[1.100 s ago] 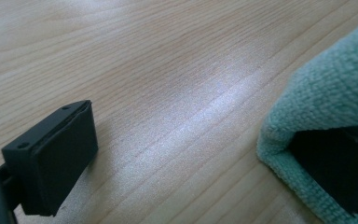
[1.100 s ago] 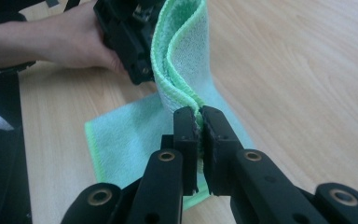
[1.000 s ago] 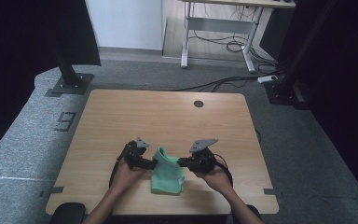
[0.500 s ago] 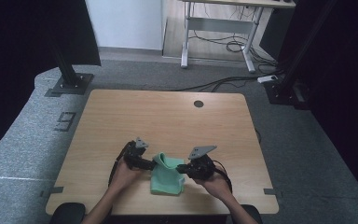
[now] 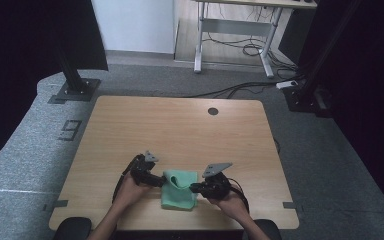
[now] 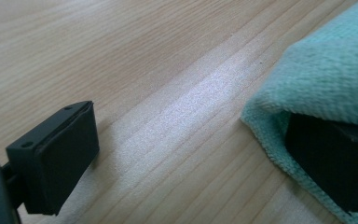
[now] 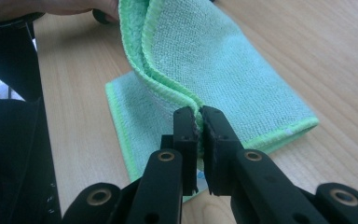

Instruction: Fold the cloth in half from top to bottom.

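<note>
Wooden table spans the high view, pale-grained, with a small dark hole near its far edge. At the near edge, between the person's two hands, lies a green microfibre cloth — partly folded, one flap lifted off the lower layer. The right gripper has its jaws pressed together on the cloth's raised hemmed edge. The left gripper stands with jaws spread wide — one over bare wood, the other tucked under the cloth's corner.
</note>
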A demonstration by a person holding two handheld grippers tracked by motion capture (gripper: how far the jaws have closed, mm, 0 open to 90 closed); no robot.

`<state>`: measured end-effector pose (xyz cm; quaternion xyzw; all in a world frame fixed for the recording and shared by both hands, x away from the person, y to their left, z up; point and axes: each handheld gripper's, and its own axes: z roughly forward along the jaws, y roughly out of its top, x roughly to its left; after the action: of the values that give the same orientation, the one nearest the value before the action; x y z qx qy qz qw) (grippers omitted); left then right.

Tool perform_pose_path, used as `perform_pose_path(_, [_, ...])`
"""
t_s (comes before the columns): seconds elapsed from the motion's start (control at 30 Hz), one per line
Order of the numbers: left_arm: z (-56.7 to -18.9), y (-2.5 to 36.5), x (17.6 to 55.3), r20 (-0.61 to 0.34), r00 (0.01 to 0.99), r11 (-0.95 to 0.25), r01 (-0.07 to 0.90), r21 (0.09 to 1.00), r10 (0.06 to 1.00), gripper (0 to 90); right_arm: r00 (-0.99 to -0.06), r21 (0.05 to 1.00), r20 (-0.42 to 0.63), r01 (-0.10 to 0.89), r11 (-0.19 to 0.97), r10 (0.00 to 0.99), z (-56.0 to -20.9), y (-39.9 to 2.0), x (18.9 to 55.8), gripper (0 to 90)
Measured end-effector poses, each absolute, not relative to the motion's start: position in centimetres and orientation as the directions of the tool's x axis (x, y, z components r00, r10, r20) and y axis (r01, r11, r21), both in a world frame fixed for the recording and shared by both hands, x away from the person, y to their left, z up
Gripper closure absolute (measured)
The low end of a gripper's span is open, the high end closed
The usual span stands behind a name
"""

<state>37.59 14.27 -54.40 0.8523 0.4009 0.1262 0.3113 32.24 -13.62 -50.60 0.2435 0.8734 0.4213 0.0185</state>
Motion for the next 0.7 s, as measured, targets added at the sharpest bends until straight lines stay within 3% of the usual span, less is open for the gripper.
perform_pose_path(0.3, [-52.7,15.3,37.2,-0.019,0.700,-0.552,0.578,0.601,0.713,3.7,-0.882,0.715,0.186,0.424,0.556,0.433,-52.3,-13.1,31.5,82.8])
perform_pose_path(0.43, [-51.8,16.5,37.2,-0.034,0.685,-0.520,0.584,0.623,0.728,4.4,-0.885,0.701,0.187,0.424,0.573,0.426,-52.6,-12.9,31.3,79.5])
perform_pose_path(0.7, [-50.0,15.6,36.6,-0.036,0.684,-0.470,0.539,0.699,0.729,3.0,-0.882,0.728,0.163,0.410,0.549,0.443,-50.6,-14.3,31.1,54.4])
